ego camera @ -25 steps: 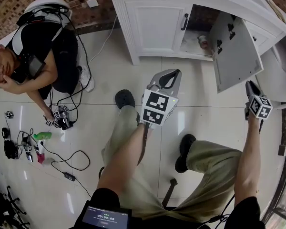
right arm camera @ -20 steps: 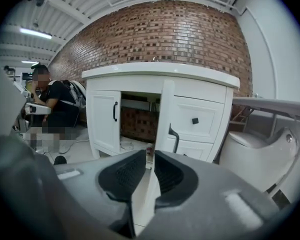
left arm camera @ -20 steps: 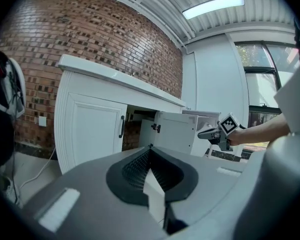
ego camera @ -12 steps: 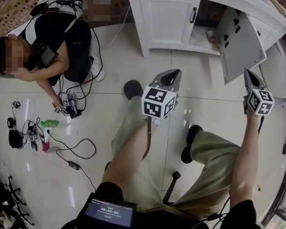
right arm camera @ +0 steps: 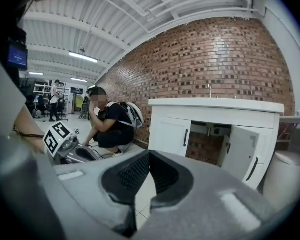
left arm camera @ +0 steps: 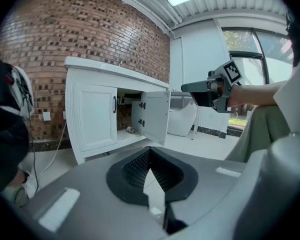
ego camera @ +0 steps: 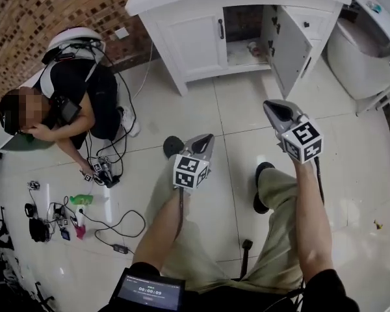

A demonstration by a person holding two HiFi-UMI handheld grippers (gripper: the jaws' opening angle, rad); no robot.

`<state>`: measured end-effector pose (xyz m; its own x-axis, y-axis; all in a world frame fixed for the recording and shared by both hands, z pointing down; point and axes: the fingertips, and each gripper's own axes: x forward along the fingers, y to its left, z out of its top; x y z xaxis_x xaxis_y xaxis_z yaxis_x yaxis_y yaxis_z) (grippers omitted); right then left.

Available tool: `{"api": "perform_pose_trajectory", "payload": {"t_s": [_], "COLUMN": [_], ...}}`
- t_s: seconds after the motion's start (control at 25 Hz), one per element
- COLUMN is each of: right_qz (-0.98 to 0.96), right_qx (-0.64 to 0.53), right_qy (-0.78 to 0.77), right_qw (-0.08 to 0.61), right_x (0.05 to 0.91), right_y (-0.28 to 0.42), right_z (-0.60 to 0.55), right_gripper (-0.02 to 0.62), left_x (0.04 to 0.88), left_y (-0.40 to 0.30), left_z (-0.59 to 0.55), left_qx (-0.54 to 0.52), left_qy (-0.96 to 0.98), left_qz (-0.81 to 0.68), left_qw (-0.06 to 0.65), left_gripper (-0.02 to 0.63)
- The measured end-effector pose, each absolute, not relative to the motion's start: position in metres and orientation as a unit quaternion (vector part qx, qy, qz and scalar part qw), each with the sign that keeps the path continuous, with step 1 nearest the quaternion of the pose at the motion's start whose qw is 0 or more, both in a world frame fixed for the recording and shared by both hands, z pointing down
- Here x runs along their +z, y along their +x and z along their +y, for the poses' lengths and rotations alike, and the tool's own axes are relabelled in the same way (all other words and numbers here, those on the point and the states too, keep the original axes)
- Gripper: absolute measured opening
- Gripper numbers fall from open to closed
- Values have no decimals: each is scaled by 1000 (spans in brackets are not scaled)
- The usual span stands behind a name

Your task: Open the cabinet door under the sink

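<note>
My left gripper (ego camera: 205, 140) and right gripper (ego camera: 272, 106) both hang over the tiled floor (ego camera: 182, 109), well back from the cabinet (ego camera: 175, 18). On each, the jaws are pressed together at the tips with nothing between them. The cabinet's right door (ego camera: 287, 41) stands swung out, edge toward me, showing the dark inside. The left door (ego camera: 196, 39) sits flush shut. A person (ego camera: 71, 90) crouches by the brick wall (ego camera: 45, 12) on my left, with cables (ego camera: 104, 220) spread on the floor nearby.
</note>
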<state>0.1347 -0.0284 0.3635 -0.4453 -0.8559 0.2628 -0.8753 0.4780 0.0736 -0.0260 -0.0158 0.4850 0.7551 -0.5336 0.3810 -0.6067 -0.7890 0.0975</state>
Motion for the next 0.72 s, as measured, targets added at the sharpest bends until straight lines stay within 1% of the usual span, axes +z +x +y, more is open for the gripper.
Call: {"api": "perform_pose_trajectory", "payload": {"t_s": [0.24,0.4,0.6,0.72], "right_qz": [-849,-858,-859,-869], "right_qx": [29,51,58,51], "right_qy": [524,512,508,492], "right_qw": [64,14,15,20], "right_x": [338,344,360,359], "right_y": [113,91,68,60], "right_z": [17,31,38,43], "right_gripper": [-8,-8,-8,-8], "left_x": [402,404,363,358], "left_y": [-14,-23,-13,-2], "left_z": [9,31,29,34], "left_qx": [101,89,27,28], "left_qy": [954,953,956,955], "left_qz": [-275,-280,-291,-296], "left_qw": [69,71,40,22], "left_gripper": [17,17,17,17]}}
